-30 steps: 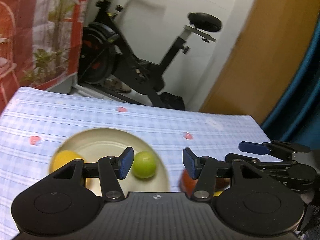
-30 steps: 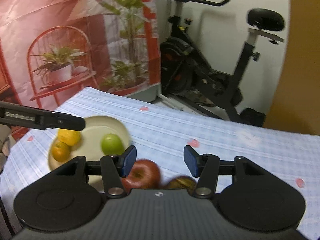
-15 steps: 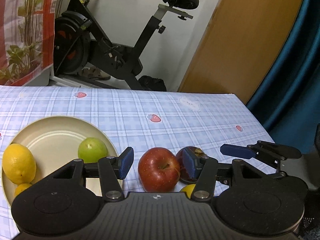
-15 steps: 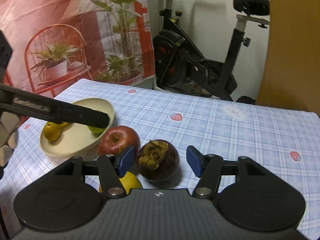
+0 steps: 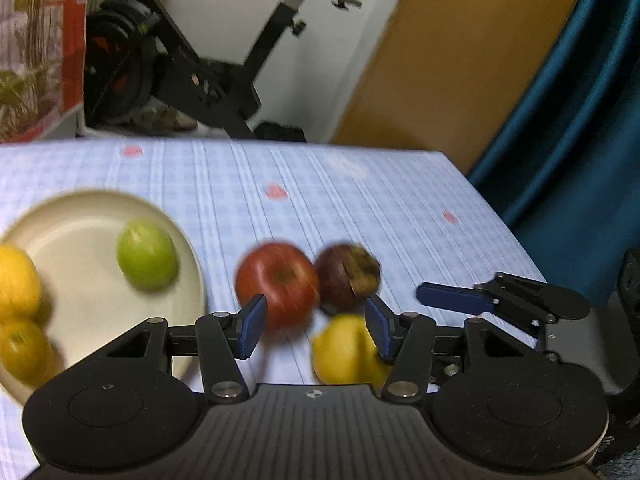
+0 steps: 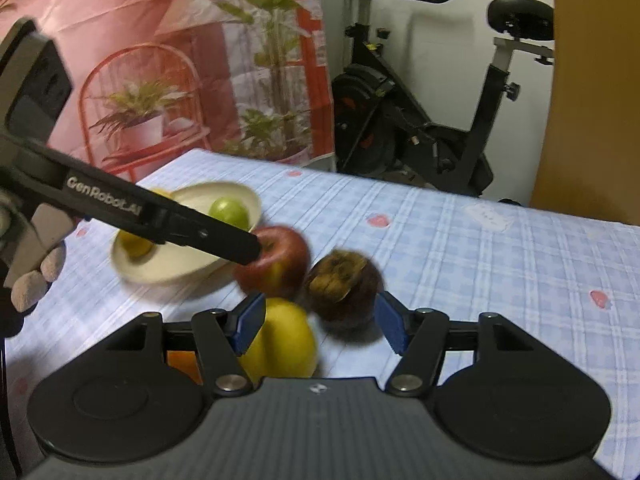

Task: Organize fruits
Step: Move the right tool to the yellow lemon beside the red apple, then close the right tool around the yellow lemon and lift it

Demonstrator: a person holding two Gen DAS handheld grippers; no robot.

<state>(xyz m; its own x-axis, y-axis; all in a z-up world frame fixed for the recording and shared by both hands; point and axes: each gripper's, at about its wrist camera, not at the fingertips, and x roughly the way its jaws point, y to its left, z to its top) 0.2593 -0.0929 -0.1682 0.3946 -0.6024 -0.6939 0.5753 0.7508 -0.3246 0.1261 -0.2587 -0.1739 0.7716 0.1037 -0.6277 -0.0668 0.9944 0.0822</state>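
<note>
One label, "GenRobot.AI", runs along the left gripper (image 6: 248, 250) finger.

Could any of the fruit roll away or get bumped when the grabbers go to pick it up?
Maybe. The red apple, mangosteen and lemon sit bunched together on the tablecloth, so grabbing one could nudge another rolling. The left gripper and right gripper, both open, aim at the same cluster and might bump each other. The plate already holds a lime and yellow fruits, so a dropped apple could knock them.
</note>
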